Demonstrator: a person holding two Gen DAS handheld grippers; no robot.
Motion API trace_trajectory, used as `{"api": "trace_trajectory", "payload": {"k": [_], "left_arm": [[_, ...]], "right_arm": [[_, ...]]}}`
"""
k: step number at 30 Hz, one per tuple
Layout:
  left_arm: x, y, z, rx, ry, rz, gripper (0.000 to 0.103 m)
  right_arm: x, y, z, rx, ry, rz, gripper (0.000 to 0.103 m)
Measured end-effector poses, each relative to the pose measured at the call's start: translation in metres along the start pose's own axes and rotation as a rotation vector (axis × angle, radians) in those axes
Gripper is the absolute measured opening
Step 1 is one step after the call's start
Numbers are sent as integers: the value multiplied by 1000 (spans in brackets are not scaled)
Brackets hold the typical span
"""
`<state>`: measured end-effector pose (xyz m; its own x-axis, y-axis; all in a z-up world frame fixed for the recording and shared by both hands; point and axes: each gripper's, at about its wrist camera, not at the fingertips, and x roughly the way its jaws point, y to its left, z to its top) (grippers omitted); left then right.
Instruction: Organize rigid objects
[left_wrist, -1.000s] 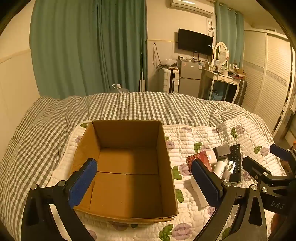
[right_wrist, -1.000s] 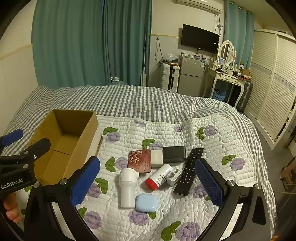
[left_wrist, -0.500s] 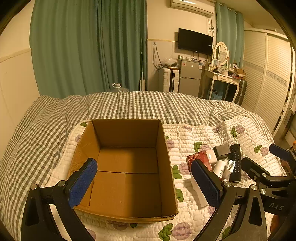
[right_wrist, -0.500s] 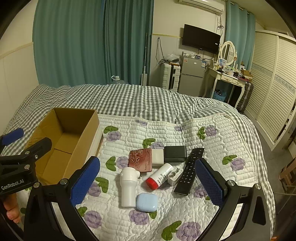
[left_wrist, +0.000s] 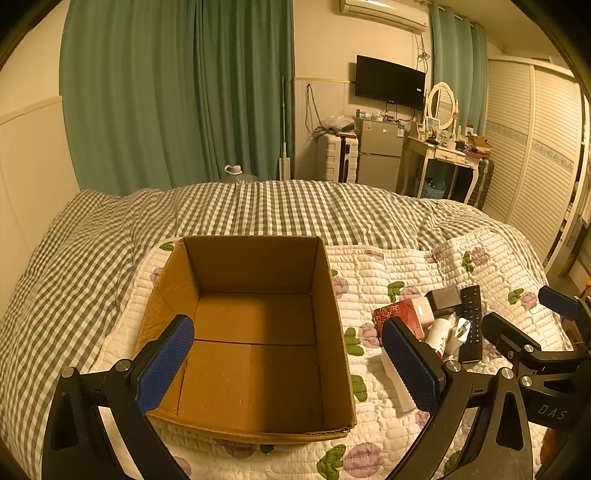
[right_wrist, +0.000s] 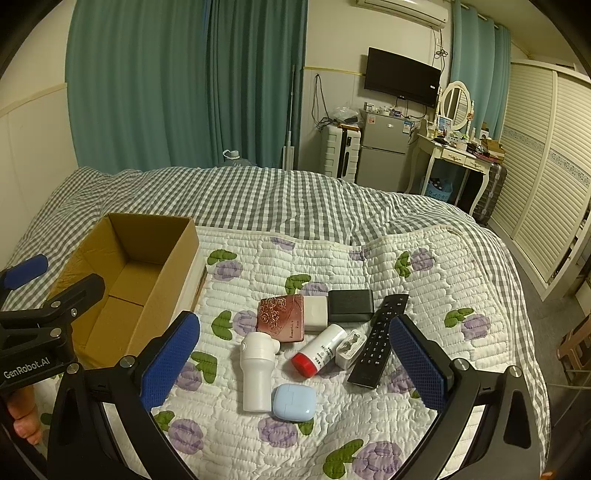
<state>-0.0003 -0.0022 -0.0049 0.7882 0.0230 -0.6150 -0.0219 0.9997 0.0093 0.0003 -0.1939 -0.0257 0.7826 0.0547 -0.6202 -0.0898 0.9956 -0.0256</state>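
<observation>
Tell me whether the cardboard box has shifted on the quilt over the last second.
No. The cardboard box keeps its place beside the same green leaf print on the quilt.

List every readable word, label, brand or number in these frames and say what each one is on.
"GenRobot.AI": on the left hand-held gripper, seen in the right wrist view.
"DAS": partial lettering on the right hand-held gripper, seen in the left wrist view.
Script on the red rose-patterned case: too small to read.
Print on the red-capped tube: too blurred.
Button markings on the remote control: unreadable.
</observation>
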Motion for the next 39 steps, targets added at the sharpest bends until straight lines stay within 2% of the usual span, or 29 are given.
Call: {"api": "trace_trajectory", "payload": {"k": [39], "left_arm": [[-8,4,6,-3,-15,22,103]], "right_arm": [[-4,2,2,-13,-3,6,103]]}}
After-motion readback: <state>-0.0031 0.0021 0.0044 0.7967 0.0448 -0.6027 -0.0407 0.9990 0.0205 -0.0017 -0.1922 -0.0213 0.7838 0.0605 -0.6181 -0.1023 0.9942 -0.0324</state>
